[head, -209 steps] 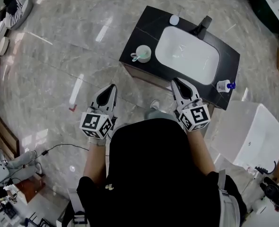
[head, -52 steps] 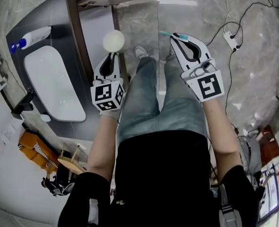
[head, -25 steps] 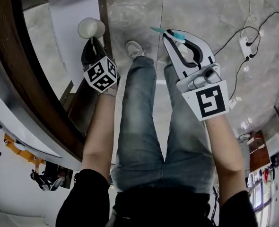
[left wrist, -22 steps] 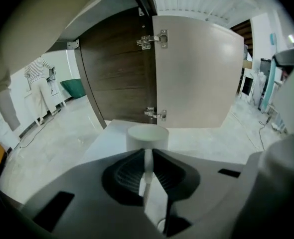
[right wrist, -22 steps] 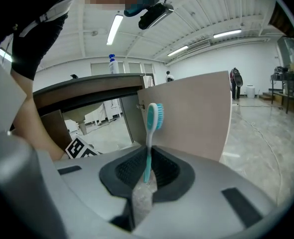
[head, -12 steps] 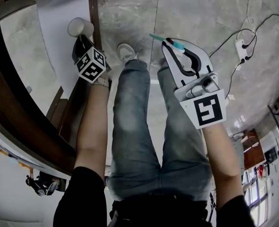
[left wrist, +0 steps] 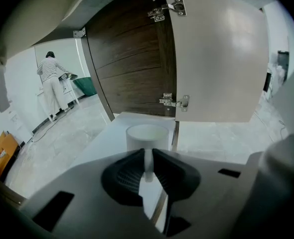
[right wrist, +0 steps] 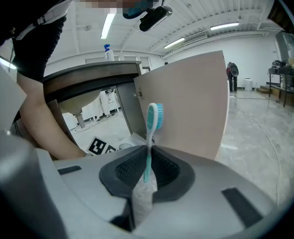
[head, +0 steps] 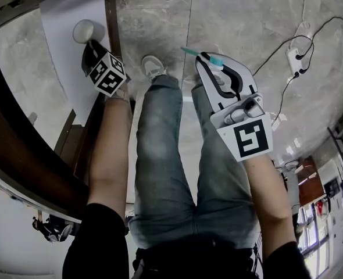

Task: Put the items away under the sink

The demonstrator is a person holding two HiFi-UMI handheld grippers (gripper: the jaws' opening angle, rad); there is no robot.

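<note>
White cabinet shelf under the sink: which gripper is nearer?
Left. The left gripper, gripping a white cup by its handle, is over the white shelf; the right gripper, clamping a teal toothbrush, is off to the side above the grey marble floor.

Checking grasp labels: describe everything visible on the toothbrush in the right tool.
The toothbrush is slim plastic: teal head back with blue bristles, a white neck and a teal lower handle. The right tool is shut on that lower handle, so the brush stands upright between the jaws with its head well past the tips. In the head view the head juts out in open air, and only the tool touches it.
</note>
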